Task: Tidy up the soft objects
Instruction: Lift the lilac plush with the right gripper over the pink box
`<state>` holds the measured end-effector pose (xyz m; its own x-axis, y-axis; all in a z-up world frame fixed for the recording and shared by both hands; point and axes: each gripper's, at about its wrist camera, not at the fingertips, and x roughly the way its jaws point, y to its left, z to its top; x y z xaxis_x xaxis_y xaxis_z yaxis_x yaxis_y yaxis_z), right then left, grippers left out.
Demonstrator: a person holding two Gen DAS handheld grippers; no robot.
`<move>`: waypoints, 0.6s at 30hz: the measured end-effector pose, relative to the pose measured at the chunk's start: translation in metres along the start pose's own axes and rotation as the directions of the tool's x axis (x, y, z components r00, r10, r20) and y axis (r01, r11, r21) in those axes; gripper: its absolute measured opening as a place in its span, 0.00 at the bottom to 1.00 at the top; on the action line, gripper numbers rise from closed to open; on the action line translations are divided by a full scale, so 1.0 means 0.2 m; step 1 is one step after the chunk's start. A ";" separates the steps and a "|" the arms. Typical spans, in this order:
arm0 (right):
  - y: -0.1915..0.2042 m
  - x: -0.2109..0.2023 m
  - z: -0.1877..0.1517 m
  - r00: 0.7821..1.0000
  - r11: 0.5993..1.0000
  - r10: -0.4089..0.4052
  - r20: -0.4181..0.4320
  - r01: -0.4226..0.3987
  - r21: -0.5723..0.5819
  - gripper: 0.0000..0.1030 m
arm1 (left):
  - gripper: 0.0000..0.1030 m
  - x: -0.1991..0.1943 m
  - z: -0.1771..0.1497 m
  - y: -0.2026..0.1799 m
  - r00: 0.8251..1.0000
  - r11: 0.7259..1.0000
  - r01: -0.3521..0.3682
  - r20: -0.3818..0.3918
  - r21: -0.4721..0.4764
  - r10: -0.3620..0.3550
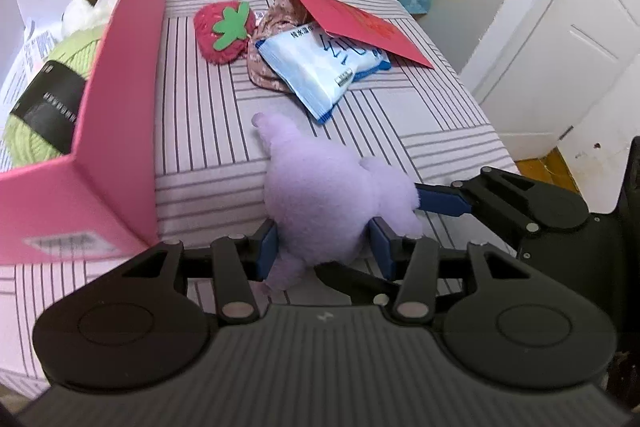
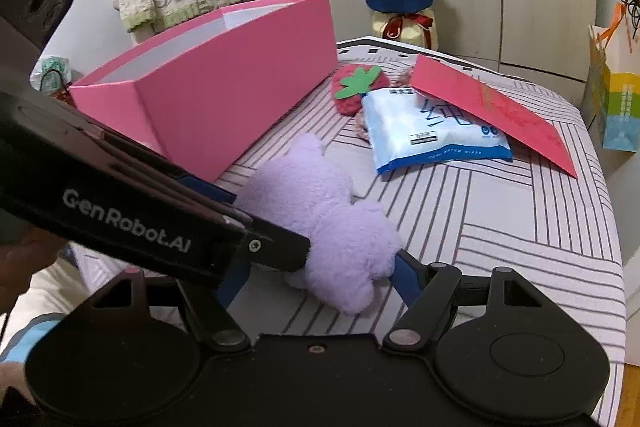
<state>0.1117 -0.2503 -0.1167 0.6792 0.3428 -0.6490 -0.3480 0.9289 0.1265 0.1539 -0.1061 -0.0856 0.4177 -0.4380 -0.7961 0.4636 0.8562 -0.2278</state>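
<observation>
The purple plush toy [image 1: 320,203] lies on the striped bed [image 1: 420,115], just right of the pink box [image 1: 116,163]. The left tongs [image 1: 324,247] pinch its near end; the right tongs [image 2: 320,279] straddle it half-wide. Best to firm the left grip, then lift clear over the box's near wall.

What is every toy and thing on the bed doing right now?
Purple plush toy: lying on the bed, squeezed by the left gripper.
Right gripper: jaws wide around the toy's other end.
Pink box: open, with green yarn inside.
Strawberry plush: lying flat.
Wipes pack: sealed, under the red envelope.
Door: shut.
</observation>
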 end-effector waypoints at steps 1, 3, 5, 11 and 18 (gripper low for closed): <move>0.01 -0.01 0.00 1.000 1.000 0.004 -0.007 -0.004 -0.003 0.76 | 0.45 -0.02 -0.01 0.00 1.000 1.000 0.002 -0.011 0.000 -0.002; 0.04 -0.04 0.01 0.999 1.000 0.017 -0.032 -0.017 -0.001 0.76 | 0.45 -0.06 -0.03 -0.01 1.000 1.000 0.003 -0.029 0.001 -0.003; 0.07 -0.07 0.01 0.999 1.000 0.024 -0.042 -0.025 -0.011 0.76 | 0.45 -0.10 -0.06 -0.02 0.999 1.000 0.010 -0.033 0.003 -0.009; 0.19 -0.17 0.03 0.997 0.996 0.038 -0.072 -0.044 -0.081 0.76 | 0.45 -0.25 -0.13 0.01 0.997 0.998 0.051 -0.052 -0.031 -0.052; 0.37 -0.29 0.10 0.997 0.983 0.049 -0.065 -0.060 -0.173 0.75 | 0.45 -0.47 -0.21 0.05 0.999 0.999 0.043 -0.008 -0.033 -0.044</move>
<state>0.0586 -0.1986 -0.0547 0.6180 0.3782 -0.6893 -0.4944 0.8686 0.0333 0.0864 -0.0459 -0.0371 0.3906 -0.4727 -0.7900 0.4556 0.8449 -0.2803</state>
